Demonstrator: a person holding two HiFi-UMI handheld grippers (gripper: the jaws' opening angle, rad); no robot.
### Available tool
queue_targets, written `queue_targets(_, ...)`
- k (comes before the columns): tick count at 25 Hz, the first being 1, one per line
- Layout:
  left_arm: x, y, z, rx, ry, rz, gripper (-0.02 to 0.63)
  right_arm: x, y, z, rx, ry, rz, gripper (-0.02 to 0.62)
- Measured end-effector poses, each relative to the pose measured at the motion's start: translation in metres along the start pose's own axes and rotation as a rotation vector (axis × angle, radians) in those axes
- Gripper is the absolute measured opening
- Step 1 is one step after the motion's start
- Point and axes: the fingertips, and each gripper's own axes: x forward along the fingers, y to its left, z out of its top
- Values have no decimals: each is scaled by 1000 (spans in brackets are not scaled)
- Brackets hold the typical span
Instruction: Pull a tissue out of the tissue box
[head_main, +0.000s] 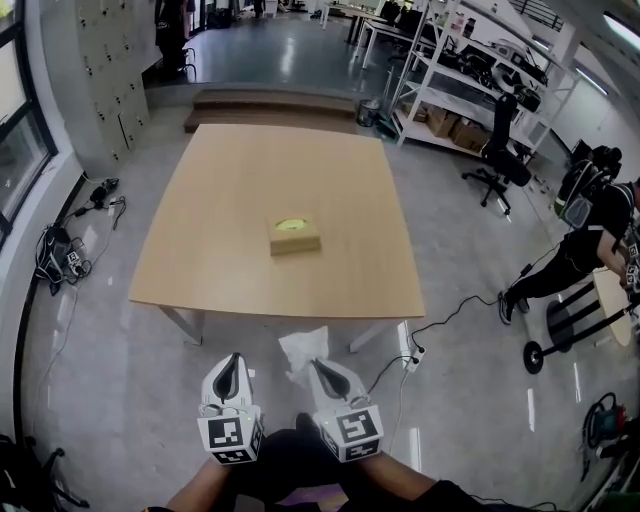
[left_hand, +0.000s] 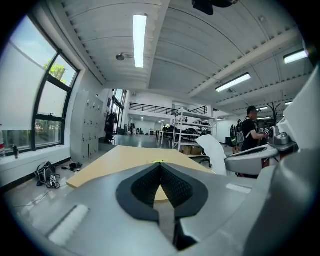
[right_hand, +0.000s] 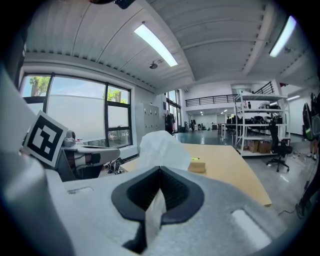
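The box (head_main: 295, 236) sits near the middle of the worktop (head_main: 220, 260), in the centre of the head view. It lies flat with a green-edged slot on top. In the right gripper view it shows as a small tan block (right_hand: 197, 165) just right of centre, well apart from the gripper.

Both grippers hang at the bottom centre of the head view, short of the worktop's near edge and over the floor (head_main: 120, 400).

The right gripper (head_main: 318, 366) is clamped on the tissue (head_main: 303, 352). The tissue stands up as a crumpled white sheet between the two grippers, just below the worktop's edge. In its own view the right gripper (right_hand: 159, 172) has its dark pads pressed together. A strip of tissue (right_hand: 155, 215) runs down between them, and the rest billows up above the tips.

The left gripper (head_main: 235, 362) is just beside it, on its left. In its own view the jaws of the left gripper (left_hand: 160, 167) meet at the tips, and there is nothing between them. The tissue (left_hand: 214, 150) shows at the right of centre in that view.

A person (head_main: 600, 240) bends over at the right edge of the head view. Shelves (head_main: 470, 70) and a chair (head_main: 500, 150) stand at the upper right. Cables (head_main: 60, 250) lie on the floor at the left.
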Motion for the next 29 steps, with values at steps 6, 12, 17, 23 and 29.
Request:
queue_targets(6,2,-11,-8,12,17,-6,18,-2,-8,-8,7,11,-5,-8)
queue_targets(12,-2,-10,-11,13,28,-14,18,-3,-6,-9,17,17,-12,-8)
queue_targets(17,-5,-6,-17,22,46,-13,18,-6,-2,-13,21,16,-31,-8)
queue_targets(23,-8,-4,-13,23,29,-32,18,-10,1,-7,13,10,-51,-8)
queue_targets(29,-15,0,-5,10,29,-52,18,-12,9,-1,12,-1,-73,-8)
